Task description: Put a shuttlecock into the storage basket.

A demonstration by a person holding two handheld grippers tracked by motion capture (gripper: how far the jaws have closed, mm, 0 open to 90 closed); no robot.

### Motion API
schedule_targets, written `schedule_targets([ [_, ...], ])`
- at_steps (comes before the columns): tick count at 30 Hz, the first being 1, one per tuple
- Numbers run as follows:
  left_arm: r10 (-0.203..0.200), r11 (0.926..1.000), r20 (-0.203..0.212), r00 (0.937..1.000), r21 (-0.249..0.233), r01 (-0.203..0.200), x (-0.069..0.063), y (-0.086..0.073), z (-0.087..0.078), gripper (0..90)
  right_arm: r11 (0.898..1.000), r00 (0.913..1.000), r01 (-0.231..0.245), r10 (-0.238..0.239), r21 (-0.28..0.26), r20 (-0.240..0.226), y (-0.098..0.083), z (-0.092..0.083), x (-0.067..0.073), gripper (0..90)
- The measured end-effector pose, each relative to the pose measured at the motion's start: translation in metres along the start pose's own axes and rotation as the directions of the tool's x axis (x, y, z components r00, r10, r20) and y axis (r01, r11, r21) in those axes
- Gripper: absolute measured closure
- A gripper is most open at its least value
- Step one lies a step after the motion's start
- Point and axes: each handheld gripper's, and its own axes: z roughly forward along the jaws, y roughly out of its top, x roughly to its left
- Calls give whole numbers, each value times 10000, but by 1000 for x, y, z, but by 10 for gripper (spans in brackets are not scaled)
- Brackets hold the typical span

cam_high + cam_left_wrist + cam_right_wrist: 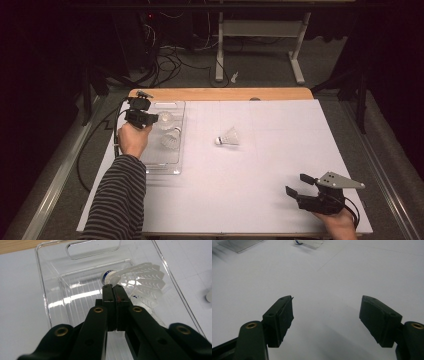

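A white shuttlecock (143,277) with a blue-banded cork hangs over the clear plastic tray (75,290). My left gripper (113,287) is shut on its skirt just behind the cork. In the high view this gripper (145,119) is at the tray's (161,161) far left, with the held shuttlecock (165,118) beside it. A second shuttlecock (170,141) lies in the tray. A third shuttlecock (229,137) lies on its side on the white table cover. My right gripper (300,185) rests open near the front right corner; its jaws (327,315) stand wide apart with nothing between them.
The white cover (260,170) spreads across the wooden table (220,93). Dark floor with cables and a white table frame (260,30) lies beyond the far edge. The lone shuttlecock (308,242) and a tray corner (237,245) sit far ahead in the right gripper view.
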Motion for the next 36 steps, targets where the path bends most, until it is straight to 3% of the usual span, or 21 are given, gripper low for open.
schedule_targets([
  [23,-124,9999,10,9999,30,124,0,1,9,885,10000,10000,-21,22,49,-7,0,0,0,277],
  [36,-130,9991,256,9996,-392,140,-3,0,2,655,10000,10000,-13,13,50,-5,0,0,0,277],
])
